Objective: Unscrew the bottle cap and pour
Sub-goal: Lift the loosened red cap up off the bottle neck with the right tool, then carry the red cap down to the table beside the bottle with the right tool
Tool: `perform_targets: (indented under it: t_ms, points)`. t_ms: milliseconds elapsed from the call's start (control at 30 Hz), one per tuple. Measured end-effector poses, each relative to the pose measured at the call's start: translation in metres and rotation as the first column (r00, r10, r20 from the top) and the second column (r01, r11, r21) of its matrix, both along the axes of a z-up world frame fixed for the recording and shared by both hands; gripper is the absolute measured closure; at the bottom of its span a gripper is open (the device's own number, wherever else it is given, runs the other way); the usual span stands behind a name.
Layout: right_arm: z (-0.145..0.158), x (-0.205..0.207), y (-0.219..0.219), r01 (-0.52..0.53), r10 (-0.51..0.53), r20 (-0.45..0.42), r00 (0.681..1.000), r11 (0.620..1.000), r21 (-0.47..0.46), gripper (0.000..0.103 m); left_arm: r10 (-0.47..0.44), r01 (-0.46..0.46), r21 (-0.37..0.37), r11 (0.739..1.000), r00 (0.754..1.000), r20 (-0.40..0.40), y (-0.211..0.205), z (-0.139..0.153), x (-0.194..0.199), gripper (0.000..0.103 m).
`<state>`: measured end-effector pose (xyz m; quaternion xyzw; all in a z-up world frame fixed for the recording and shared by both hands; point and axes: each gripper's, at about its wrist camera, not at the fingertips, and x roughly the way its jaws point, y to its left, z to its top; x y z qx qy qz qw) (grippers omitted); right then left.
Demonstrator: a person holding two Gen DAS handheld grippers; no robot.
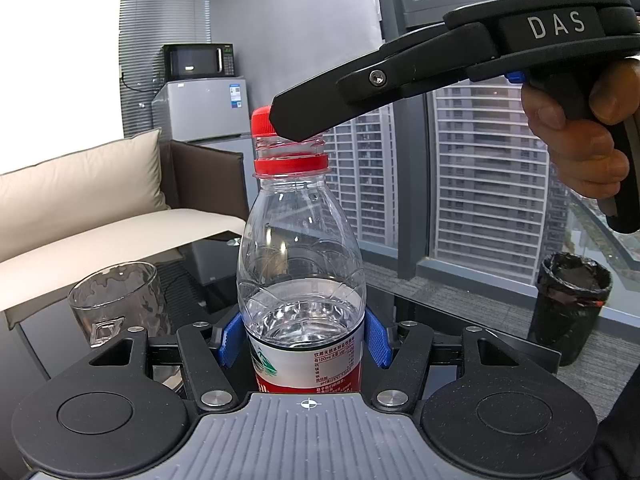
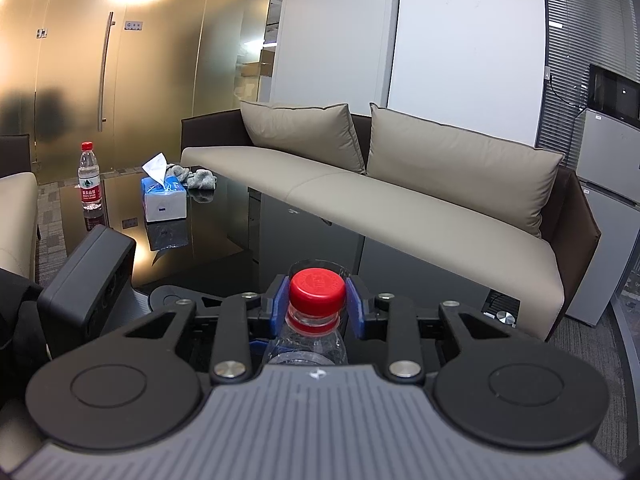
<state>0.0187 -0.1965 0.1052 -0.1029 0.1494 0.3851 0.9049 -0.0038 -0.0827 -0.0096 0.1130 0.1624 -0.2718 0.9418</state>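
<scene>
A clear plastic water bottle [image 1: 300, 280] with a red label stands upright, about a third full. My left gripper [image 1: 304, 340] is shut on its body, a blue pad on each side. The red cap [image 2: 317, 290] sits between the blue pads of my right gripper [image 2: 317, 300], which is shut on it. In the left wrist view the right gripper [image 1: 296, 124] reaches in from the upper right and hides most of the cap [image 1: 262, 120]. Bare threads show between the cap and the red ring [image 1: 292, 165]. An empty drinking glass [image 1: 116, 300] stands left of the bottle.
The dark glass table [image 2: 224, 248] carries a second bottle [image 2: 89, 180], a tissue box [image 2: 165, 198] and a grey cloth [image 2: 200, 178] at its far end. A beige sofa [image 2: 400, 208] runs behind it. A black bin [image 1: 572, 304] stands on the floor to the right.
</scene>
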Motion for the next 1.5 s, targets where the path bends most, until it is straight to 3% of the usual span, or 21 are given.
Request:
perform_targets:
  t_ms: [500, 900, 1500]
  points:
    - [0.004, -0.002, -0.002, 0.011, -0.012, 0.016, 1.0, 1.0, 0.009, 0.07, 0.003, -0.003, -0.003, 1.0, 1.0, -0.004, -0.003, -0.004, -0.002, 0.046]
    - [0.003, 0.002, -0.022, 0.08, -0.08, 0.006, 0.997, 0.996, 0.034, 0.07, 0.004, -0.004, -0.008, 1.0, 1.0, -0.01, 0.001, -0.003, 0.002, 0.046]
    - [-0.055, 0.01, -0.037, 0.193, -0.189, -0.152, 0.97, 0.981, 0.01, 0.07, 0.005, -0.005, -0.011, 1.0, 1.0, -0.017, 0.011, -0.001, 0.005, 0.045]
